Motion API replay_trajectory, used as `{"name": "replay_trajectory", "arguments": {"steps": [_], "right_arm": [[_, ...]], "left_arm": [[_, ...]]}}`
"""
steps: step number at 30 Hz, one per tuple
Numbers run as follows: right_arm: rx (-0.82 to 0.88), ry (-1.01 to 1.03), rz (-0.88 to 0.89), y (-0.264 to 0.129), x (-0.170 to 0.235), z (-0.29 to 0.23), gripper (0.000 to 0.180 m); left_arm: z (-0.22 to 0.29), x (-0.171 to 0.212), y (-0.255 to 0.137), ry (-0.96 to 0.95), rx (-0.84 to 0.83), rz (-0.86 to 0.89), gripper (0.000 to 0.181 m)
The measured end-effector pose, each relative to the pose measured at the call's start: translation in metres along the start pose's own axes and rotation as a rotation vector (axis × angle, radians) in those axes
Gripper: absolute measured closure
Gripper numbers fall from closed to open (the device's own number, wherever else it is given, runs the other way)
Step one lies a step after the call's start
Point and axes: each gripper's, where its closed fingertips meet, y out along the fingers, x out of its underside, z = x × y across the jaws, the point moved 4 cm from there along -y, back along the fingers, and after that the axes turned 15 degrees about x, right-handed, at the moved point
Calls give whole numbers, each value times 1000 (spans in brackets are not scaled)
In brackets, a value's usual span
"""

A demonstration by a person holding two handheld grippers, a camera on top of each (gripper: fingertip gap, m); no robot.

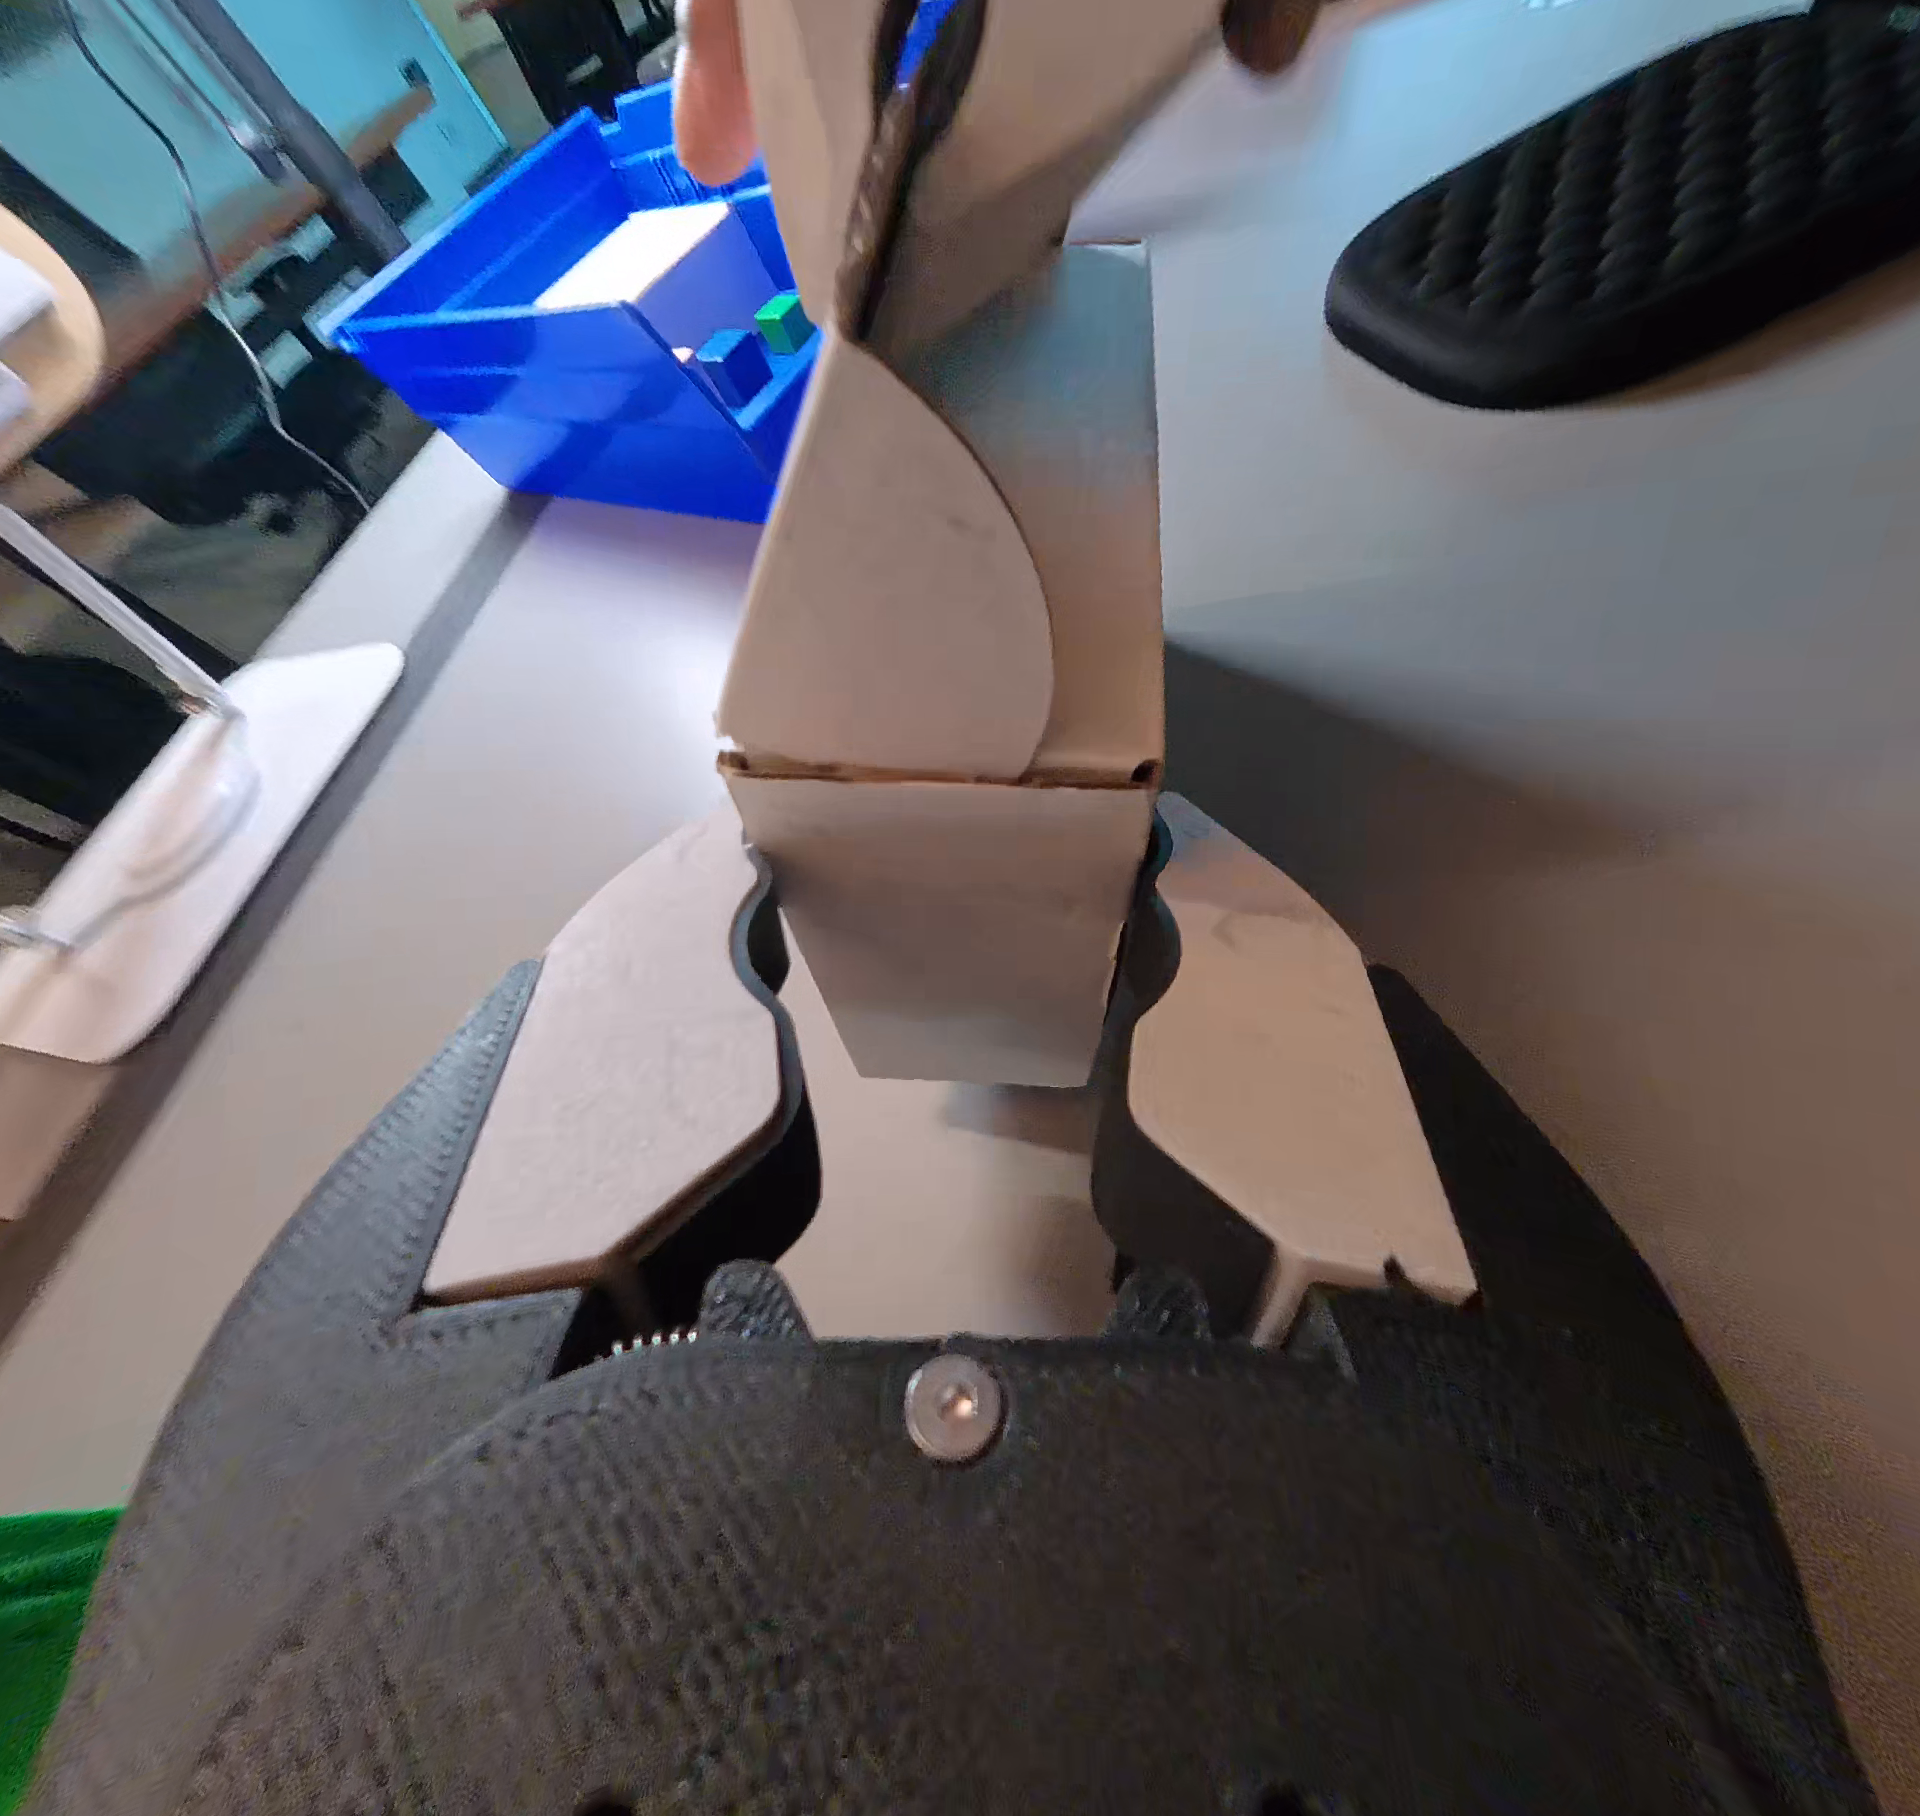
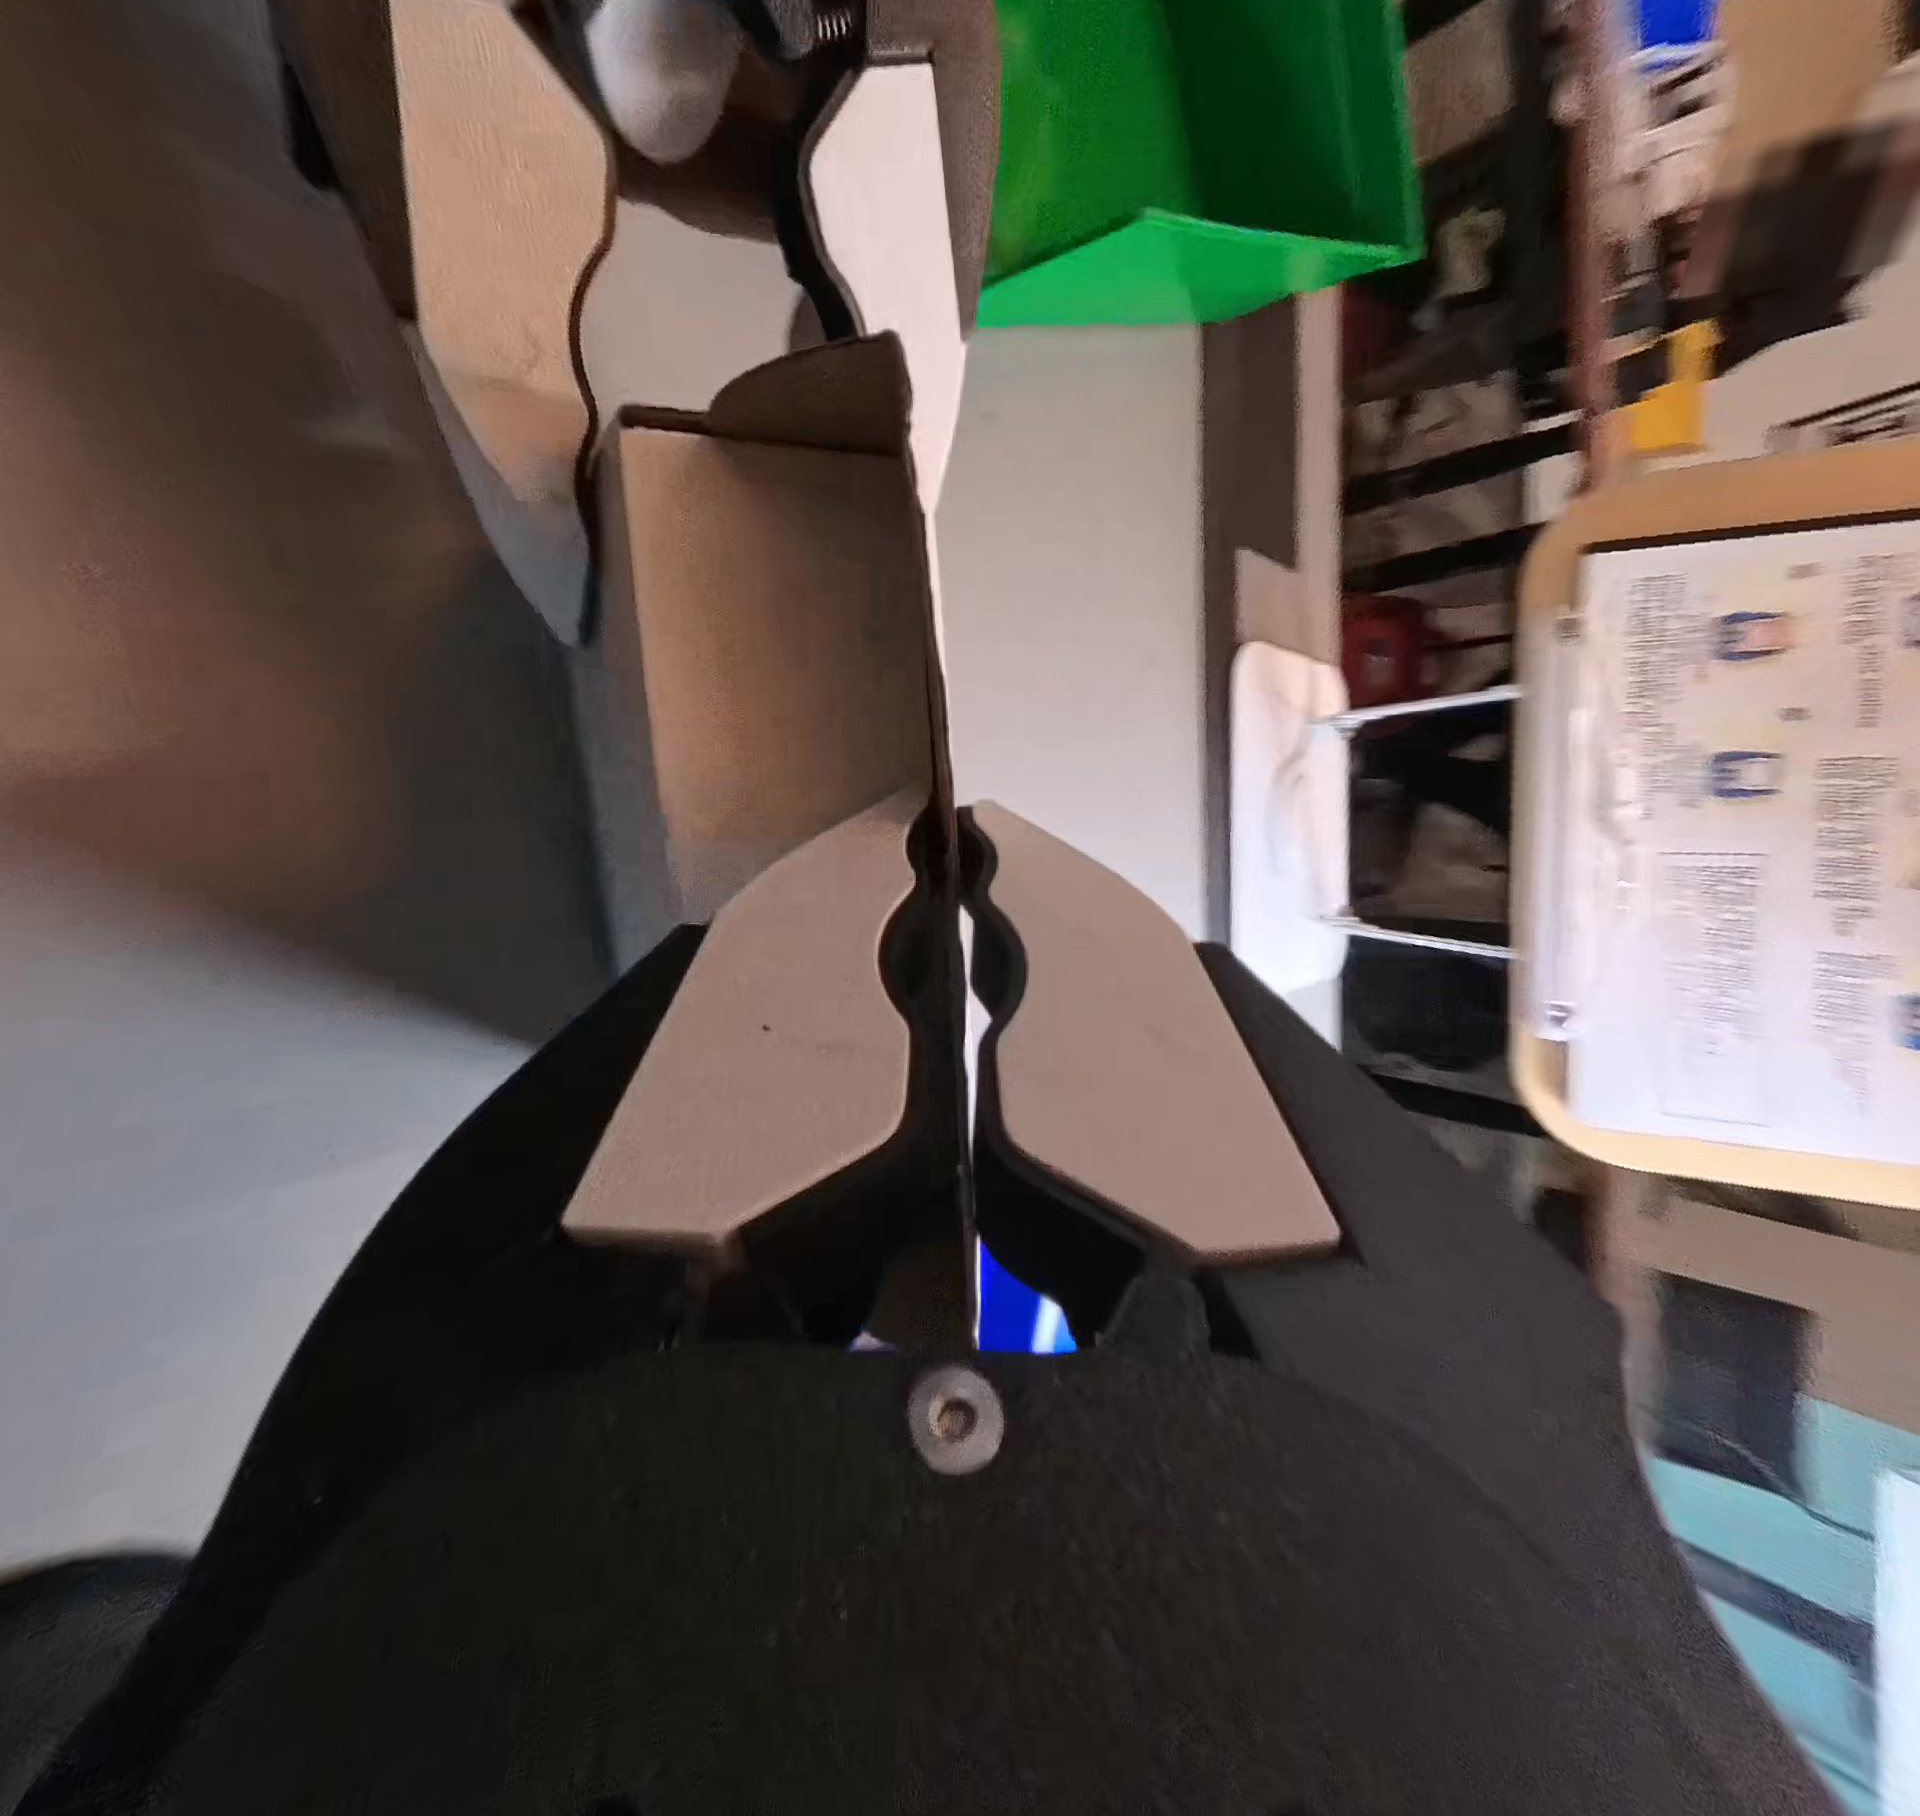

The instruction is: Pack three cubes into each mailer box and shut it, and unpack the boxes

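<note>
Mailer box (image 1: 940,623), held clear of the table (image 1: 1507,727) between two tools. The left tool (image 1: 951,925) grips one end of the box across its narrow width, its jaws set partway apart with the cardboard filling the gap between them. The right tool (image 2: 961,893) is closed almost fully on a single thin panel at the opposite end, so that the box spans directly ahead of each tool toward the other.

A rounded side flap (image 1: 914,561) lies just beyond the left tool's fingertips (image 1: 686,893) and stands away from the wall, which suggests the box is not fully shut.

Handling, as judged from its look: thin corrugated board, light, stiff along the folded edges but easily bowed or creased on flat panels. The surface is matte and should not slip much. The firmest hold is across a folded corner or double wall, as the left tool has; a single panel, as in the right tool, is likely to flex or tear at the crease under a hard pull.

A blue bin (image 1: 540,364), ahead and to the left of the left tool, holds a blue cube (image 1: 727,358) and a green cube (image 1: 781,320).
</note>
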Motion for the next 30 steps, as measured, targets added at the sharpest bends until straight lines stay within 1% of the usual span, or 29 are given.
{"name": "replay_trajectory", "arguments": {"steps": [1,4,7,9,10,15,17,19,22,25,27,30], "right_arm": [[-63,28,-15,-2,-1,3,178],[-203,68,-56,-1,-3,9,178],[-281,98,-108,3,-4,19,179],[-253,80,-125,6,-3,31,178],[-252,85,-132,7,-3,35,178],[-238,125,-132,1,-7,43,178],[-266,153,-133,-4,-10,45,178],[-305,200,-126,-9,-14,48,178],[-329,191,-133,-5,-11,51,178],[-429,209,-128,1,-8,56,178],[-473,199,-116,9,-5,63,178],[-550,204,-114,25,0,72,178]], "left_arm": [[-1,1,0,44,-14,-6,117],[-6,7,1,108,-59,-34,115],[-10,14,-6,33,-75,-25,114],[-7,14,-12,-44,-47,13,105],[-5,12,-15,-84,-29,40,104],[7,-10,-32,-221,68,219,105],[11,-12,-36,-274,116,246,104],[15,-8,-37,-281,118,234,112],[23,-4,-34,-193,93,170,126],[40,-7,-28,-125,167,121,141],[50,-6,-21,-117,226,87,141],[55,-1,-12,-99,239,27,141]]}}
